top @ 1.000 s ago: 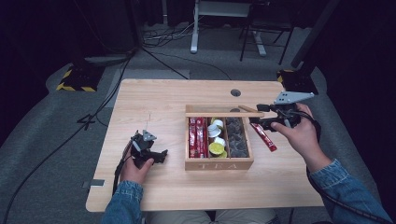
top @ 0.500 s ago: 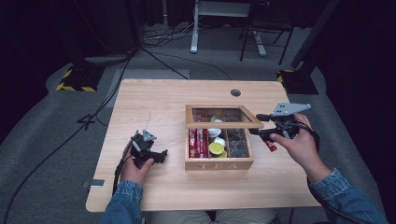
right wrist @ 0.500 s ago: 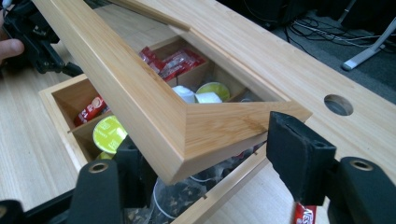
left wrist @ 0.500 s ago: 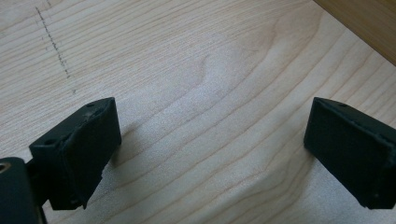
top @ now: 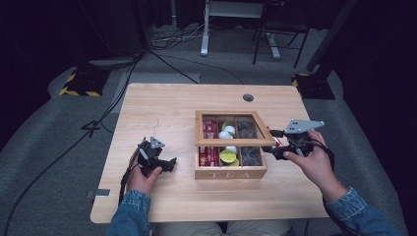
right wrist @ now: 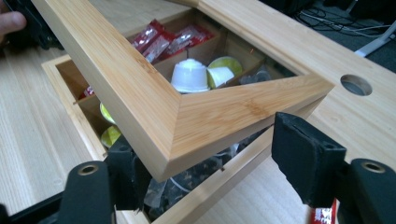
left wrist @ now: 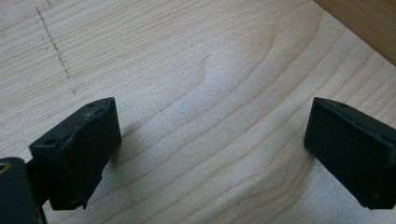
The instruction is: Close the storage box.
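Note:
A wooden tea box [top: 230,173] marked TEA stands right of the table's middle. Its windowed lid [top: 231,142] hangs half lowered over the compartments. Inside lie red sachets [right wrist: 168,39], a white capsule [right wrist: 189,77] and a yellow capsule [right wrist: 109,135]. My right gripper [top: 269,142] is open at the lid's free right corner [right wrist: 187,112]. One jaw sits under that corner and the other stands apart beside it. My left gripper [top: 168,164] rests open on bare wood [left wrist: 187,70] left of the box, with nothing between its jaws.
A red sachet [right wrist: 322,214] lies on the table beside the box, under my right gripper. A round cable hole [top: 248,97] sits near the far edge. Cables and a yellow-black block [top: 81,83] lie on the floor beyond the table.
The lid has swung down from upright to half lowered. My right gripper came toward the near side with it. The left gripper has stayed put.

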Tool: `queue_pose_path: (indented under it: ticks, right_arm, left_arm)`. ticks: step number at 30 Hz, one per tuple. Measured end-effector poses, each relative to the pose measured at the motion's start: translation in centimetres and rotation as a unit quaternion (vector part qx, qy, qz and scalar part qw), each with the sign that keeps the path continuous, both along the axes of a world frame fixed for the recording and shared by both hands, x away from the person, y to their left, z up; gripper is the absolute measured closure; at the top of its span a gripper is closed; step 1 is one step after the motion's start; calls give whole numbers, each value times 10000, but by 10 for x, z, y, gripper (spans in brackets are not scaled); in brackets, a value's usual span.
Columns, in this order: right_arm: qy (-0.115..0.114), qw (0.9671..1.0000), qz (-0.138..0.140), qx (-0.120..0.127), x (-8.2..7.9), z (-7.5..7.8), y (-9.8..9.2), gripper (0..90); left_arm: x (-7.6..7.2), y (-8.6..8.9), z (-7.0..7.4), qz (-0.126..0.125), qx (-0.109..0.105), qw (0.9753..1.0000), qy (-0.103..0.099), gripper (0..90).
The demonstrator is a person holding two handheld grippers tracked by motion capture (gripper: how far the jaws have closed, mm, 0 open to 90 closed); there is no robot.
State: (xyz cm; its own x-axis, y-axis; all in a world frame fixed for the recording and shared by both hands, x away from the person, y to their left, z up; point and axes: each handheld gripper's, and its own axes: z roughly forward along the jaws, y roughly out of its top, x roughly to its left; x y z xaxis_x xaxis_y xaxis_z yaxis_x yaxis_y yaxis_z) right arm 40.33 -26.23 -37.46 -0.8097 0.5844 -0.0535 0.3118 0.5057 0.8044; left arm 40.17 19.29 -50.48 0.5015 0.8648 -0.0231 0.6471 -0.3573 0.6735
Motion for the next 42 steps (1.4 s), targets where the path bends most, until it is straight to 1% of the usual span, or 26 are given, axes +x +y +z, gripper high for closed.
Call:
queue_pose_path:
  ticks: [1, 3, 4, 12, 19, 21, 24, 27, 29, 31, 32, 34, 35, 38, 39, 41, 42]
  right_arm:
    - [44, 10000, 9, -29, -2, -4, 0, 322]
    - [66, 10000, 5, -37, -3, -5, 0, 322]
    - [83, 9999, 30, -60, -4, -9, 0, 322]
    - [35, 9998, 45, -209, -10, -19, 1, 325]
    - [146, 9994, 76, -296, -14, -30, 2, 336]
    - [230, 9993, 110, -289, -15, -33, 2, 349]
    - [264, 9988, 156, -387, -16, -37, 4, 349]
    - [272, 9985, 162, -445, -17, -38, 5, 348]
    - [336, 9981, 177, -478, -18, -39, 5, 348]
    - [346, 9980, 176, -494, -19, -40, 6, 348]
    - [388, 9974, 190, -569, -20, -41, 6, 347]
    - [398, 9973, 188, -590, -20, -41, 6, 347]
    - [440, 9966, 207, -659, -21, -40, 6, 347]
    - [484, 9961, 219, -701, -21, -39, 6, 349]
    - [570, 9952, 223, -764, -22, -39, 6, 349]
    - [650, 9938, 244, -863, -23, -41, 7, 348]
    - [650, 9938, 244, -863, -23, -41, 7, 348]
  left_arm:
    - [0, 0, 0, 0, 0, 10000, 0, 42]
    - [0, 0, 0, 0, -1, 10000, 0, 42]
    - [0, 0, 0, 0, -1, 10000, 0, 42]
    - [0, 0, 0, 1, 1, 10000, 0, 42]
    - [0, 0, 0, 0, 0, 10000, -1, 42]
    - [0, 0, 0, 0, 1, 10000, 0, 42]
    - [0, 0, 0, 0, 0, 10000, 0, 41]
    - [0, 0, 0, 2, 0, 10000, -1, 42]
    - [0, 0, 0, 0, 0, 10000, 0, 42]
    - [0, 0, 0, 0, -4, 10000, 3, 42]
    - [0, 0, 0, -1, 0, 10000, 1, 42]
    - [0, 0, 0, -1, 1, 10000, 1, 42]
    - [0, 0, 0, -1, 2, 10000, 1, 42]
    - [0, 0, 0, -1, 0, 10000, 2, 42]
    - [0, 0, 0, -1, -1, 10000, 2, 41]
    - [0, 0, 0, -1, 0, 10000, 1, 42]
    - [0, 0, 0, 0, 0, 10000, 2, 42]
